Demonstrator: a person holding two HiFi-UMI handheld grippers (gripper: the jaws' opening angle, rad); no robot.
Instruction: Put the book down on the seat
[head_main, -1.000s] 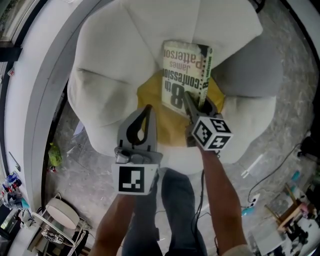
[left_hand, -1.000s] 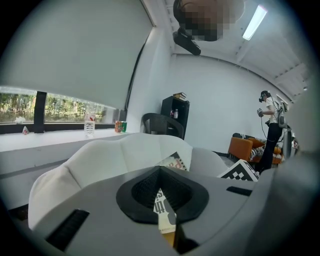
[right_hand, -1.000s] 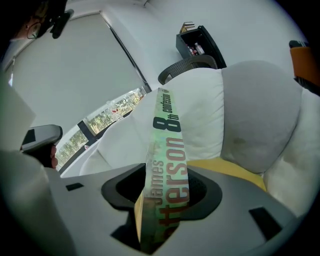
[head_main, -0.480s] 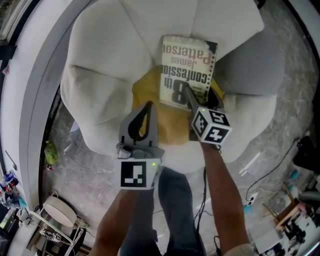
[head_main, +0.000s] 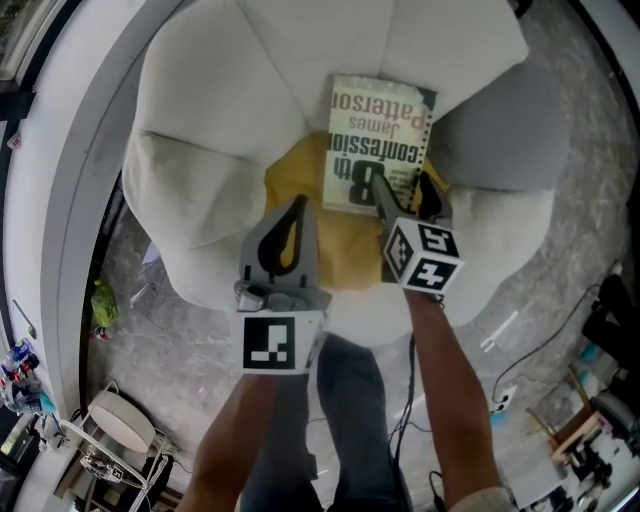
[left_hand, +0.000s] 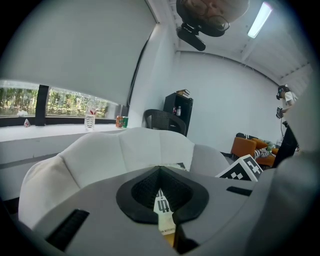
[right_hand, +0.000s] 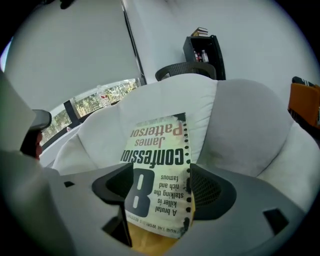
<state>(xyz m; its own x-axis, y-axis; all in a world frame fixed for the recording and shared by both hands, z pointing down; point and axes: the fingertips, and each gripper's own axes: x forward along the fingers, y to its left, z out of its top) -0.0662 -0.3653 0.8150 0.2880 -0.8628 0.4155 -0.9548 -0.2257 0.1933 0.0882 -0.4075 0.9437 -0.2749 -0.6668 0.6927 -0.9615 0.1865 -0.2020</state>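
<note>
We see the white paperback book with black lettering resting in the white padded armchair, its near end on the yellow seat cushion and its far end against the white back. Our right gripper is opening its jaws wide; the book's near end stands between them, but the pads no longer press on it. Our left gripper hangs beside it over the cushion, its jaws closed together on nothing.
</note>
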